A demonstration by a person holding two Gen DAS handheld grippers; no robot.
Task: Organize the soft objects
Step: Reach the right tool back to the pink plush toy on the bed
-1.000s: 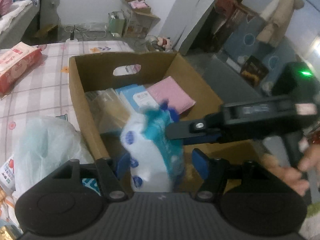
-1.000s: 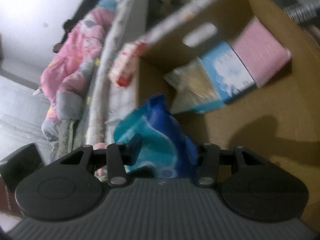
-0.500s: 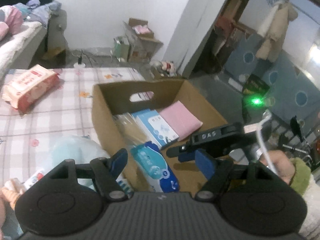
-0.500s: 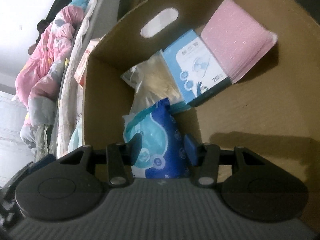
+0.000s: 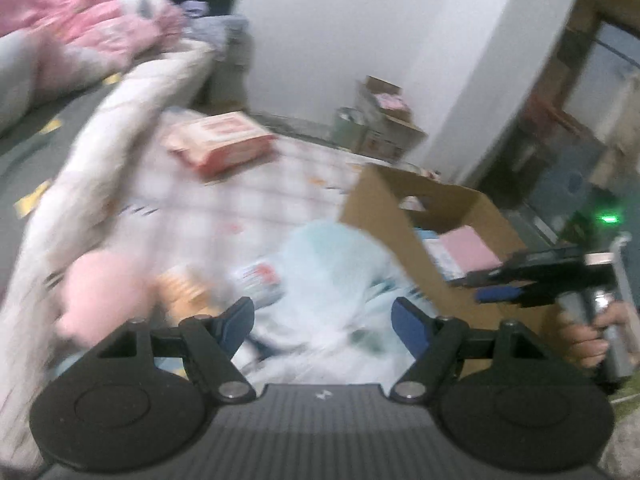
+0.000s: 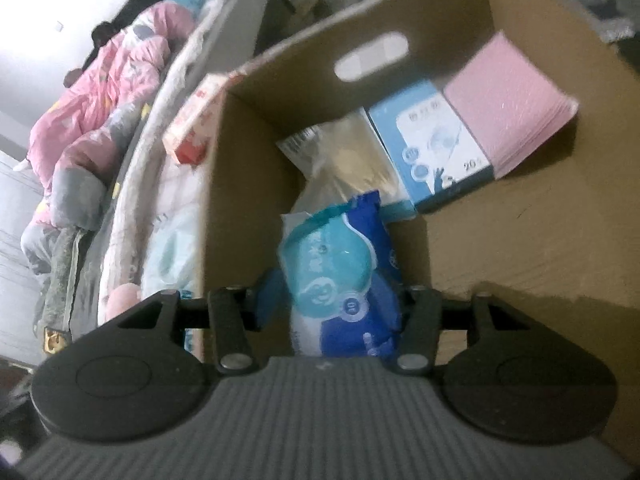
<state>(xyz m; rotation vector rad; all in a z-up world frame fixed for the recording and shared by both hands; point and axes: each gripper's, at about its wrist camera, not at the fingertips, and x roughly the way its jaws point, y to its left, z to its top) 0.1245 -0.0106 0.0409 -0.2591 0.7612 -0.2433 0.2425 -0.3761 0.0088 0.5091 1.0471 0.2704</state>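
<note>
A: Left view? It showed the cardboard box [image 5: 404, 216] head-on earlier.
B: Now it's swung toward the bed; left tool [image 5: 322, 320] open, empty, all blurred.
A: Right view?
B: Right tool [image 6: 332, 304] is opening around the blue tissue pack [image 6: 344, 276], now in the box; pad contact is hidden.

Your left gripper [image 5: 322, 320] pointed downward with its jaws spread wide and nothing between the blue pads [image 5: 236, 318]. Your right gripper [image 6: 332, 308] also angled down, its jaws opening around a soft packet [image 6: 344, 272] that sat between them, the pads no longer clearly pressing it. Your right hand [image 5: 592, 332] wrapped around that gripper's handle, seen at the left camera's right edge.
</note>
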